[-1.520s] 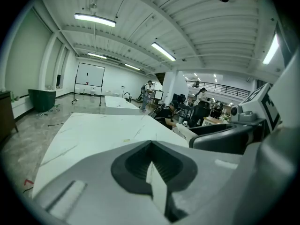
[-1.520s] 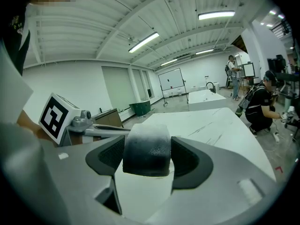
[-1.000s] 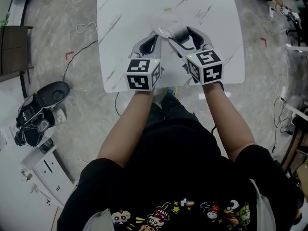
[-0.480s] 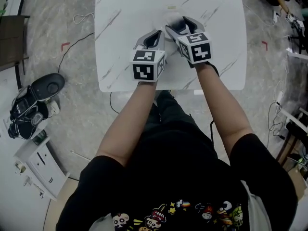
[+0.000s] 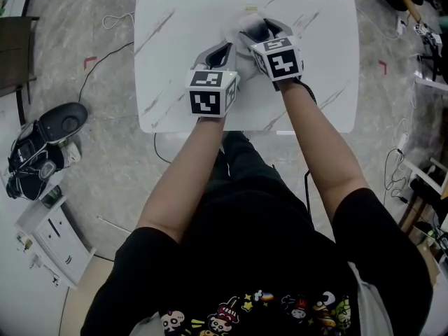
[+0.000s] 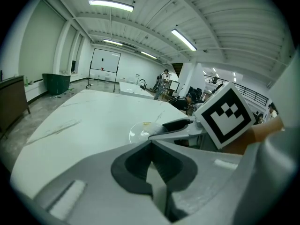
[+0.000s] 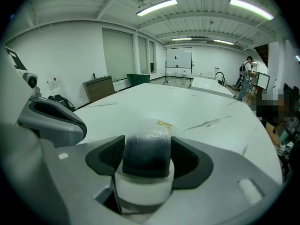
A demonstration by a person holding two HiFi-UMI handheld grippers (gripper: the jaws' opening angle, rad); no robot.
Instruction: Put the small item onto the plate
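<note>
pickup looks done and placement does not: the right gripper (image 7: 146, 165) is clamped on the small item (image 7: 146, 146), a dark-topped piece on a white base. the head view shows it at the near edge of the clear plate (image 6: 137, 131) on the white table (image 5: 175, 26). whether the item already touches the plate i cannot tell. the left gripper (image 6: 151, 168) sits just beside, jaws together with nothing between them. what seems left is settling the item onto the plate and letting go.
</note>
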